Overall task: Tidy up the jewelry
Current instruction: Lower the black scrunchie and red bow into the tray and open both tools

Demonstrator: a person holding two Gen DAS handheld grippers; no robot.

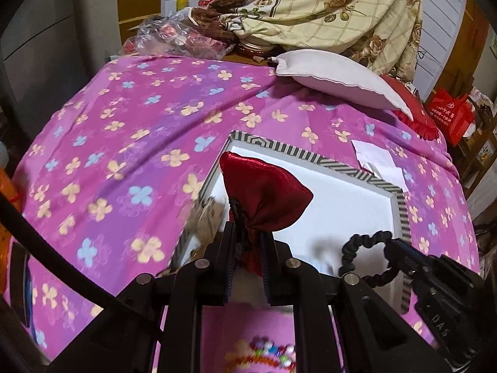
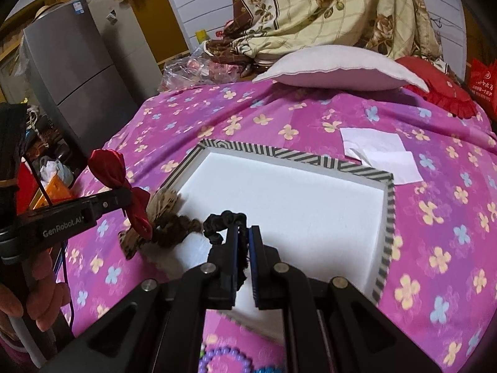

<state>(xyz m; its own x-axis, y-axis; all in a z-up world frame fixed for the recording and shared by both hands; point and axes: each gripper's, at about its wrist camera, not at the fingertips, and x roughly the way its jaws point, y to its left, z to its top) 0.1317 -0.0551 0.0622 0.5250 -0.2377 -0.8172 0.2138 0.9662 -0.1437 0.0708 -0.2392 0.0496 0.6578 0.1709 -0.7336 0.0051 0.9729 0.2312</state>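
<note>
My left gripper (image 1: 248, 236) is shut on a red satin bow (image 1: 264, 192) and holds it above the left side of a white tray (image 1: 351, 199) with a striped rim. The bow (image 2: 115, 168) and left gripper (image 2: 124, 199) also show in the right wrist view. My right gripper (image 2: 243, 233) is shut on a black scrunchie (image 2: 223, 220), over the tray's (image 2: 295, 205) near edge; the scrunchie (image 1: 366, 255) and right gripper (image 1: 391, 248) also show in the left wrist view. Brown and patterned hair ties (image 2: 164, 220) lie at the tray's left edge.
The tray sits on a pink flowered bedspread (image 2: 279, 118). White paper sheets (image 2: 382, 152) lie right of the tray. A white pillow (image 2: 338, 68), a red cushion (image 2: 441, 90) and a quilt (image 2: 326, 9) lie at the far end. Coloured bead jewelry (image 1: 267, 354) lies near me.
</note>
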